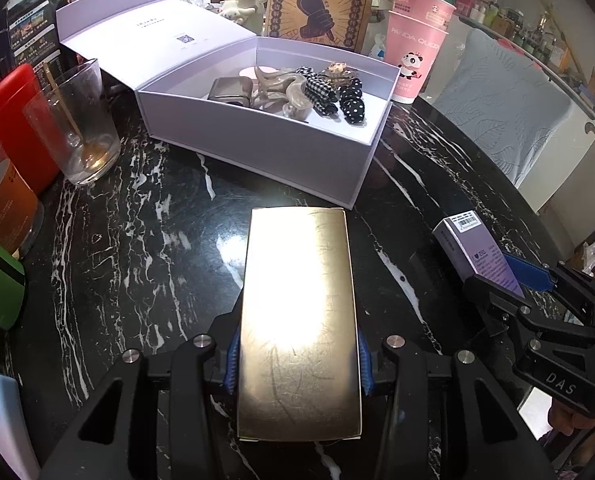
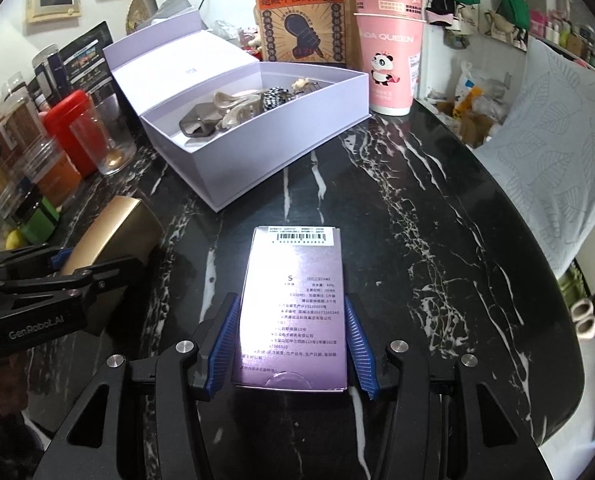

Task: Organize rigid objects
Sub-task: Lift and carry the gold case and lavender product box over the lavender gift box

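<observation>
My left gripper is shut on a gold rectangular box, with a blue pad pressed on each long side, just above the black marble table. To the right, my right gripper is shut on a small purple box with a barcode label, also gripped by its sides. Each gripper shows in the other's view: the right gripper with the purple box, and the left gripper with the gold box. Ahead stands an open lavender storage box holding hair clips, scrunchies and a metal piece.
Along the left edge stand a glass with a spoon, a red canister and several jars. Behind the storage box are stacked pink paper cups and a brown paper bag. The table's rounded edge curves off at the right.
</observation>
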A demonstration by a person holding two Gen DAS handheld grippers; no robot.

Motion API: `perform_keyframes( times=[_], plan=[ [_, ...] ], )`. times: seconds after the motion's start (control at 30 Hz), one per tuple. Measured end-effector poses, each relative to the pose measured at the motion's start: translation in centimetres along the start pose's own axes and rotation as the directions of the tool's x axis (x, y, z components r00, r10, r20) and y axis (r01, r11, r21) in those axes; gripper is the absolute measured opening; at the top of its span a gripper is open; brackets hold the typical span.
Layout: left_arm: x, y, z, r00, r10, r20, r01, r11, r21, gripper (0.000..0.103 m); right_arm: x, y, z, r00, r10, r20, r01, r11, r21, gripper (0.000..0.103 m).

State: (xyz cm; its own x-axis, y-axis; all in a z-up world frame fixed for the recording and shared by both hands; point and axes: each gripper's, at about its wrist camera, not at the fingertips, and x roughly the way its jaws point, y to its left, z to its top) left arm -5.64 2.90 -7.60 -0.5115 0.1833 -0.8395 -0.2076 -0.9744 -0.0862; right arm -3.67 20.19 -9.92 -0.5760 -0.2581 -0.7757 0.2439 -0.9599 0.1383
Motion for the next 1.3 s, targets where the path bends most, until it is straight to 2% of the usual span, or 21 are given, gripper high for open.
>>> perform_keyframes(
  times=[0.67,1.07,1.3],
  plan=[
    [-2.0,-1.5,0.4,1.0,-0.012,0.026,0.011,0.999,0.037,0.043,-2.5,1.5,-0.1,0.996,0.092,0.017,-0.091,0.995,-0.038,0.051],
    [-3.1,-1.6,2.1,0.997,-0.029,0.068,0.026,0.999,0.046,0.043,-3.2,2.4,1.4,0.991,0.129,0.033,-0.126,0.988,-0.088,0.051],
    [-3.9,-1.3,3.5,0.995,-0.015,0.102,0.009,0.999,0.052,0.043,-3.6,2.6,2.9,0.988,0.142,0.052,-0.136,0.984,-0.114,0.051]
  ],
)
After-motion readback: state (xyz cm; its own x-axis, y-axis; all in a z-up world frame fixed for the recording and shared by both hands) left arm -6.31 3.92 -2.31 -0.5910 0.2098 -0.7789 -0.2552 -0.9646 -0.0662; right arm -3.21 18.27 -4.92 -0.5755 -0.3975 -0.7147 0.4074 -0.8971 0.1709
